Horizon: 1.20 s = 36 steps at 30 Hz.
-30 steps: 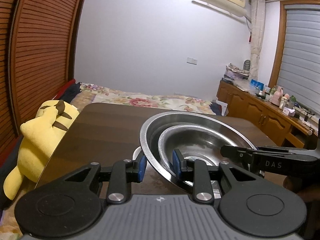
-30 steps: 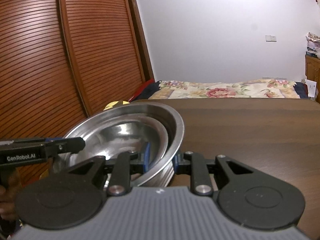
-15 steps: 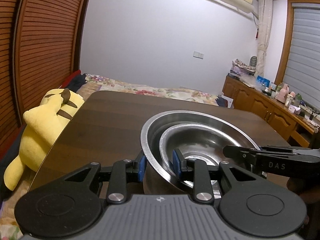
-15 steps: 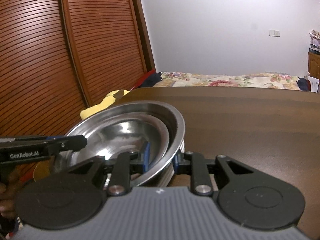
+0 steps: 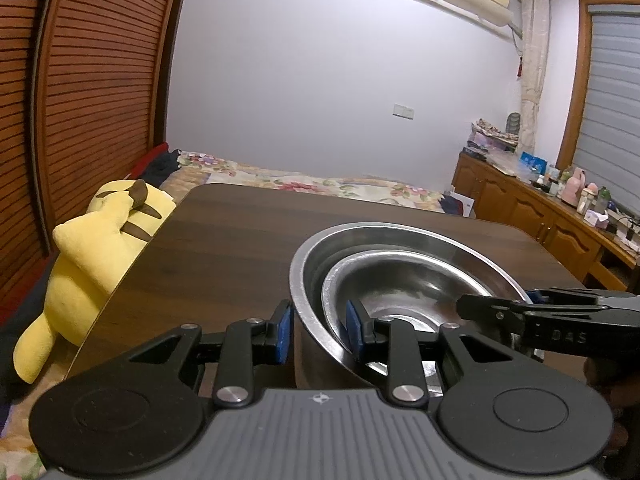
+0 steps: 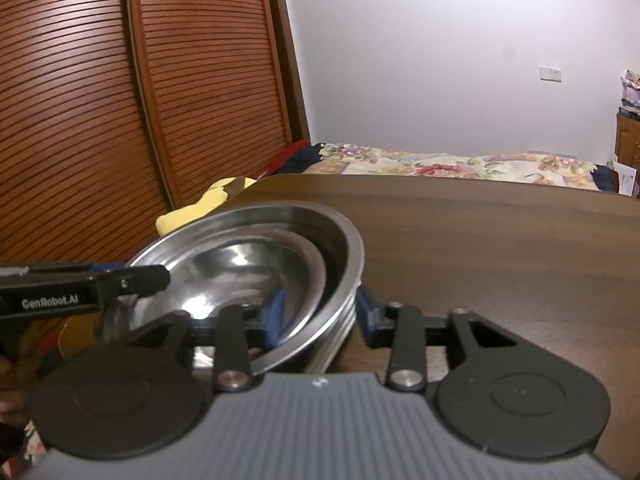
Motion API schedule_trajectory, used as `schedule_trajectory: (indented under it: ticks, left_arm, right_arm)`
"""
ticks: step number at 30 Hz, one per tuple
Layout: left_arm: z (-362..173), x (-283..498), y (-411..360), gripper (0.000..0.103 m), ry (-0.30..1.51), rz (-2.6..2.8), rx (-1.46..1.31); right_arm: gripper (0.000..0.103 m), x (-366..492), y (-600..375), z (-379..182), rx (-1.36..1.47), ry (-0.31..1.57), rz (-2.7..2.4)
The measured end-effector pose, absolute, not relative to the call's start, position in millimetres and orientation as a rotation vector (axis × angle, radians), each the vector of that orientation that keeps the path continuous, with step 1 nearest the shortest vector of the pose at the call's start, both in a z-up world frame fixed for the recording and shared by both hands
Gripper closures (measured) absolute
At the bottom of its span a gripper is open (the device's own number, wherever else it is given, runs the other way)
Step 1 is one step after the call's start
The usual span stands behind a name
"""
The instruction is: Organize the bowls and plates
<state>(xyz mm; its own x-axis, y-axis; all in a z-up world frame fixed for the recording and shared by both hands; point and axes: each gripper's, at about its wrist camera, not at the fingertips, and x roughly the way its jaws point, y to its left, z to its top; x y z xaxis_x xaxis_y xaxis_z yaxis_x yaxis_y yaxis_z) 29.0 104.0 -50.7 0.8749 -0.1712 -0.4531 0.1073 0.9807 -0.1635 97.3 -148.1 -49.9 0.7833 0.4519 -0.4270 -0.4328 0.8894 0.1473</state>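
Steel bowl sits nested inside larger steel basin on table.

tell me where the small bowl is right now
The small bowl sits nested inside the big bowl on the table, low centre-right in the left wrist view.

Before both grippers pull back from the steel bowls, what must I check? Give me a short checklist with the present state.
1. Smaller bowl nested inside larger bowl: ok.
2. Larger bowl resting on the table: ok, it appears set down.
3. Right gripper released: ok. Its jaws have just been opening, the rim is between them, and a gap shows on the outer side.
4. Left gripper released: cannot tell. Its jaws sit close on both sides of the rim.
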Motion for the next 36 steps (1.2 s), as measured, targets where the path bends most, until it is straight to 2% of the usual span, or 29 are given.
schedule_trajectory:
  ticks: [2, 4, 6, 12, 15, 19, 22, 26, 36]
  left_arm:
    - [-50.3, 30.1, 105.1, 0.064, 0.487, -0.135, -0.132]
    - [-48.6, 30.3, 106.0, 0.052, 0.486, -0.122, -0.128]
    - [-45.9, 30.2, 106.7, 0.045, 0.481, -0.116, -0.122]
    - [-32.0, 27.6, 103.5, 0.027, 0.457, -0.104, -0.093]
    - [-23.7, 25.2, 99.5, 0.014, 0.438, -0.103, -0.082]
    - [-16.4, 21.8, 91.0, 0.005, 0.415, -0.115, -0.067]
    - [-12.7, 18.6, 82.1, 0.000, 0.406, -0.125, -0.053]
    - [-6.6, 15.9, 71.0, 0.000, 0.395, -0.121, -0.026]
    - [7.5, 10.2, 52.6, 0.000, 0.368, -0.088, 0.017]
  right_arm:
    - [0.054, 96.1, -151.2, -49.9, 0.050, 0.466, 0.466]
    - [0.053, 94.8, -155.4, -48.1, 0.065, 0.462, 0.464]
    - [0.053, 92.6, -158.7, -44.4, 0.066, 0.450, 0.449]
    - [0.051, 82.5, -170.1, -27.5, 0.068, 0.398, 0.412]
    - [0.040, 77.0, -173.4, -18.2, 0.048, 0.370, 0.377]
    - [0.022, 66.1, -176.4, -9.1, 0.021, 0.327, 0.332]
    - [0.012, 59.1, -181.7, -5.1, 0.021, 0.311, 0.302]
    - [0.000, 49.5, -189.6, 0.3, 0.009, 0.272, 0.251]
    - [0.000, 39.3, -196.5, 9.2, 0.024, 0.250, 0.165]
